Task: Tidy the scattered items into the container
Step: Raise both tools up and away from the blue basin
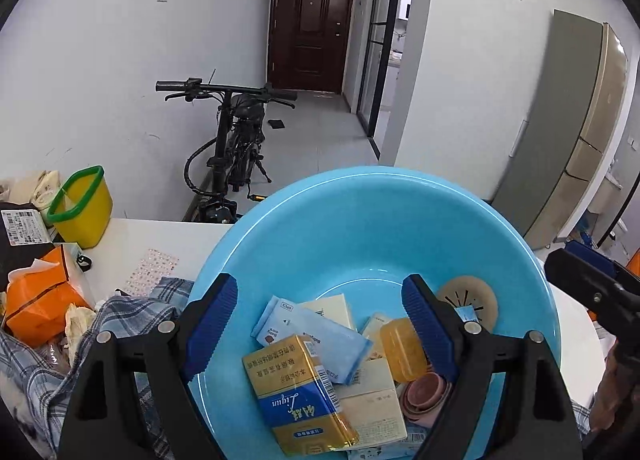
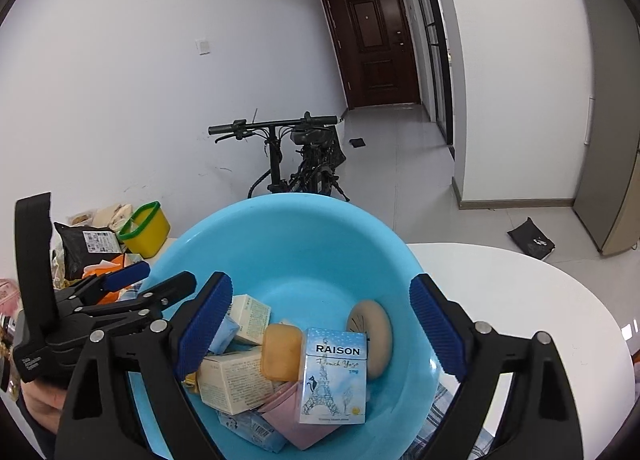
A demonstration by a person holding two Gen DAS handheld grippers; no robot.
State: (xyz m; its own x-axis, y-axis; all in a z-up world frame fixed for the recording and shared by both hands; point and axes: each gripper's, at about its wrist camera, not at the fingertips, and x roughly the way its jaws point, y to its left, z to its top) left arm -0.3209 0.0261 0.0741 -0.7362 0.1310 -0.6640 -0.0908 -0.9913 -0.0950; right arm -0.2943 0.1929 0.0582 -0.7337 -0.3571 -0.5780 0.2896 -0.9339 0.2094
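Both grippers, left (image 1: 320, 324) and right (image 2: 320, 324), hung over the basin (image 1: 360, 228) with jaws spread, empty. Boxes (image 2: 334, 376) filled it. A shirt (image 1: 120, 324), orange pack (image 1: 44, 296) and yellow bin (image 1: 82, 200) crowded the counter (image 1: 168, 240) leftward.

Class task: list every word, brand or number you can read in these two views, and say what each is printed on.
"RAISON", "French Yogo": blue-white pack in the basin.
"Liqun": gold-blue pack, seen upside down; its Chinese lines are too small.
"Baby care": blue wipes pack.
Shipping label and cream boxes: too small to read.
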